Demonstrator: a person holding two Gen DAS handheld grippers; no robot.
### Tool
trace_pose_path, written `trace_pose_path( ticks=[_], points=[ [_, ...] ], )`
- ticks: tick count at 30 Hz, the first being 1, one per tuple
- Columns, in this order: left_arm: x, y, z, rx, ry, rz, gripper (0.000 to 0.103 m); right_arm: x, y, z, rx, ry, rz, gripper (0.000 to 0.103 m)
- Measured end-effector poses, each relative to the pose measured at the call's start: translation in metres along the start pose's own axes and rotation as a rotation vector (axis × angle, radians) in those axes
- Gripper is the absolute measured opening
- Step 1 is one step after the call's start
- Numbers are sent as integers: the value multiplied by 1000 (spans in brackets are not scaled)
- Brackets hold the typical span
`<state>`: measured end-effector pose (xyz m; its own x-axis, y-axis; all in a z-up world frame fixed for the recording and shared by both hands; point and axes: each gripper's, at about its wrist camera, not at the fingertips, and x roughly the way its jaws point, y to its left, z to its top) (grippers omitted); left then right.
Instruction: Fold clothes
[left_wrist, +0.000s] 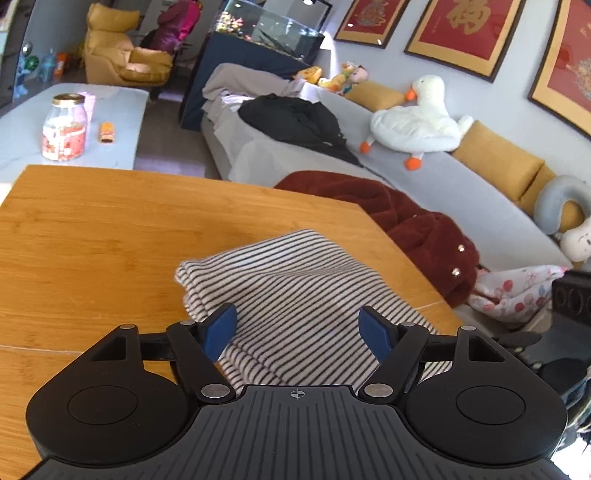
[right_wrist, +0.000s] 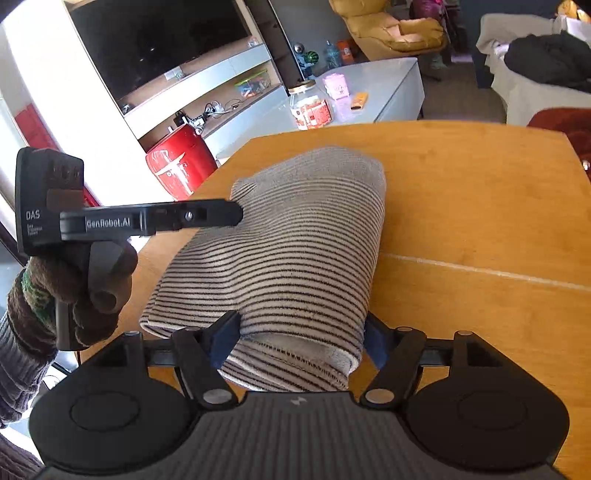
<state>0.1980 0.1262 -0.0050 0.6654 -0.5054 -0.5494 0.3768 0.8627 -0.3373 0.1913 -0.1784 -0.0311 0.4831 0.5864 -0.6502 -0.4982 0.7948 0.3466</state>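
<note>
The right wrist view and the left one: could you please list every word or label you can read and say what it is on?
"GenRobot.AI": side of the left gripper, right wrist view.
"DAS": its black end block; the small lines beneath are too small to read.
Jar label: blurred, unreadable.
Gold character on the red wall frame: cropped, not readable.

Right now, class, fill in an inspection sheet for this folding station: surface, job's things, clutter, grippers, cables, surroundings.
Surface: wooden table, a pale seam line across it.
Job's things: striped garment, folded into a thick bundle on the table.
Clutter: nothing seen on the table.
Grippers: left gripper open above the garment; right gripper open, fingers astride the bundle's near end.
Cables: tangled wires on the TV shelf.
Surroundings: sofa with plush goose, red coat; glass jar on the white coffee table.
</note>
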Motion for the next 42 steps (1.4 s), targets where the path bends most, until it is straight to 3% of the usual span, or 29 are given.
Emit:
trace_pose_path(
  ticks=[3,5,8,13,17,19,22,24,26,27,31,33,34,35,39,42],
  points=[
    [-15,-5,-5,15,22,83,85,-12,-6,18,9,-69,24,84],
    [-20,3,-10,-75,57,31,87,-14,-16,29,55,-101,54,95],
    [-14,13,-19,-199,115,-62,87,-3,-29,39,114,-102,62,95],
    [6,18,-30,-267,185,-85,92,28,-47,46,181,-55,87,96],
    [10,9,-30,-222,208,-82,92,60,-61,69,221,-20,100,96],
    [11,4,-30,-198,221,-78,92,84,-71,85,276,47,98,96],
    [8,2,-32,-172,223,-77,92,107,-61,100,237,101,126,79],
    [6,1,-34,-150,217,-71,90,97,-37,104,110,44,140,70],
    [4,-2,-38,-111,209,-65,90,80,-19,102,21,-32,183,68],
    [3,-4,-39,-91,207,-64,91,77,-16,100,1,-41,164,68],
    [3,-7,-39,-57,203,-56,91,71,-20,82,-20,-45,-71,69],
    [3,-6,-38,-71,203,-56,92,52,-37,68,98,-71,16,82],
    [3,-6,-38,-77,203,-55,92,43,-45,60,152,-78,65,95],
    [3,-6,-38,-85,204,-56,92,35,-51,51,190,-81,104,98],
    [6,-6,-36,-131,203,-67,92,34,-55,34,203,-54,111,97],
    [8,-8,-36,-134,180,-64,90,53,-44,43,155,-40,122,79]
  ],
)
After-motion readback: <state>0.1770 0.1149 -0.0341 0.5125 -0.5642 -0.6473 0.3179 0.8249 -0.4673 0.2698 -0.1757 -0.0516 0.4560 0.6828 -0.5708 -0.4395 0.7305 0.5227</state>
